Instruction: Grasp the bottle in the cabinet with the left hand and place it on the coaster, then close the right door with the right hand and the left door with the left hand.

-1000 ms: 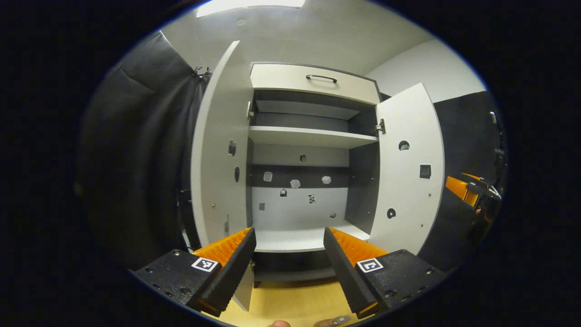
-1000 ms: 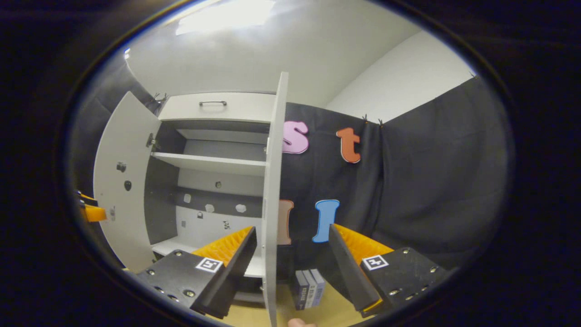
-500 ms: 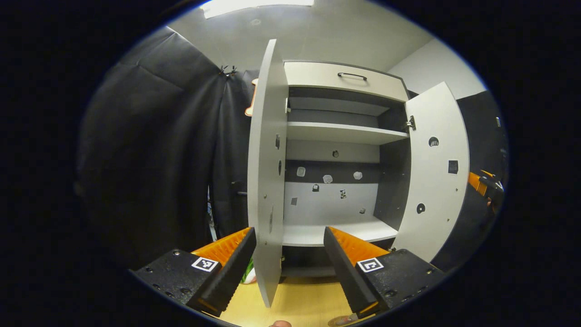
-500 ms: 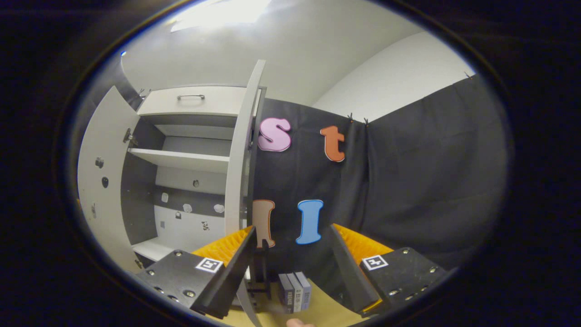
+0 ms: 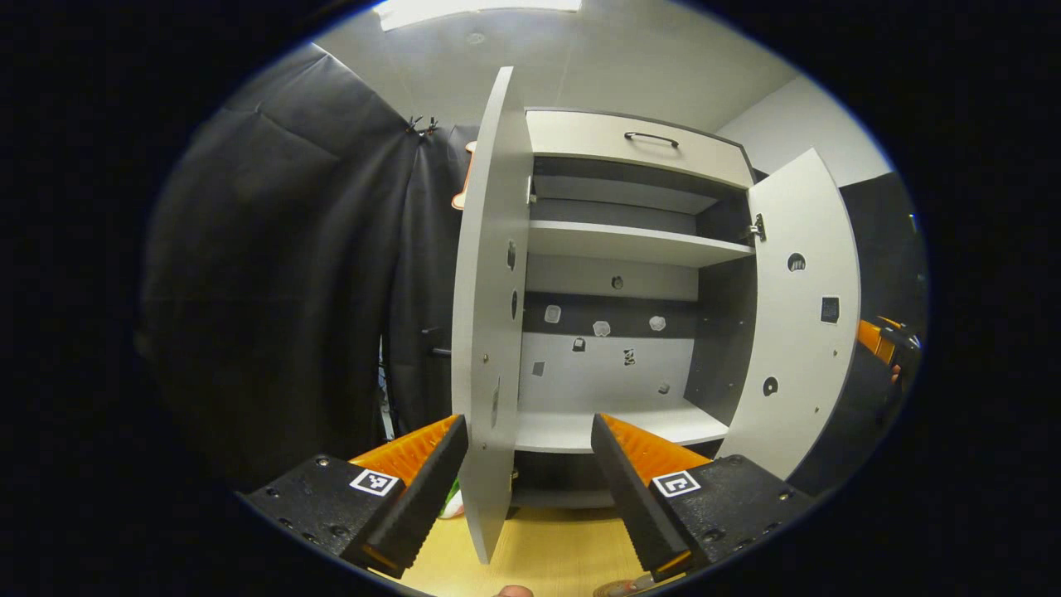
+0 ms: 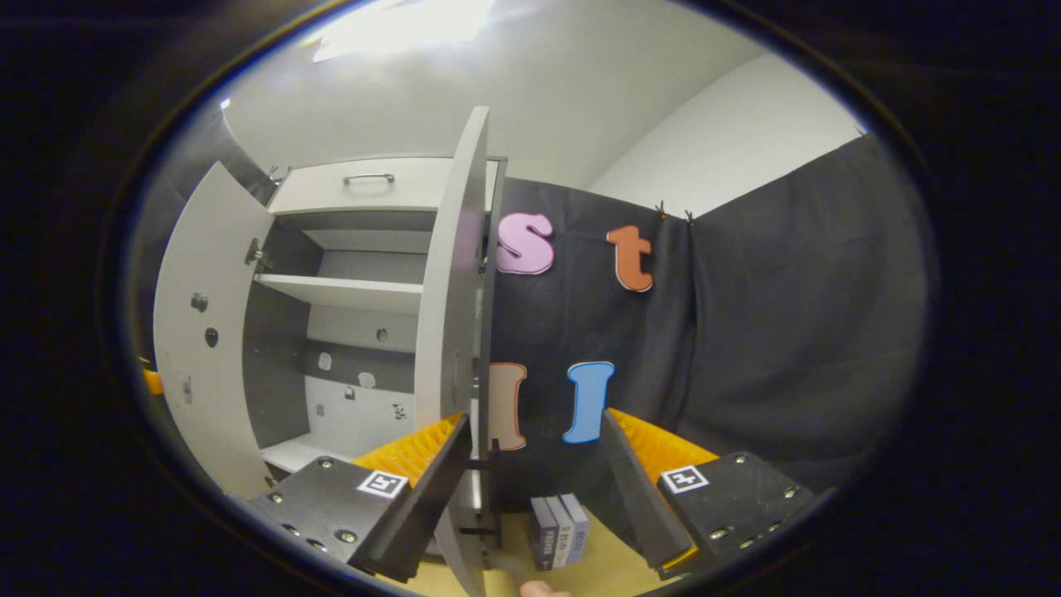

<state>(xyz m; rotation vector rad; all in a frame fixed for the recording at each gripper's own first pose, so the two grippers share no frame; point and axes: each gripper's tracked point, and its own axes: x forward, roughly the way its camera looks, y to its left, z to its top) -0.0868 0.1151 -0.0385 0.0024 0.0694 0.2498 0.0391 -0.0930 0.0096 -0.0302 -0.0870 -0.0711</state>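
Standing wide open, the tall cabinet of smooth pale-grey board (image 5: 613,137) shows dark side walls, flat white shelves and a drawer front with a slim dark handle on top. In the left gripper view, the left claw (image 5: 529,464) is released, its two ridged, wedge-shaped fingers spread apart with the thin edge of the flat pale-grey left door (image 5: 489,315) between them; whether a finger touches the board cannot be told. The curved-looking pale-grey right door (image 5: 800,332) hangs open at the far side, drilled with small round holes. The yellow wooden surface (image 5: 547,551) lies below the cabinet. The bottle and coaster cannot be made out with certainty.

In the right gripper view, the right claw (image 6: 535,477) is also released, fingers apart, and the right door's edge stands just beside its left finger; contact cannot be told. A small row of upright grey and blue books (image 6: 559,531) stands on the surface between the fingers, farther off, before the matte black cloth wall (image 6: 787,332).
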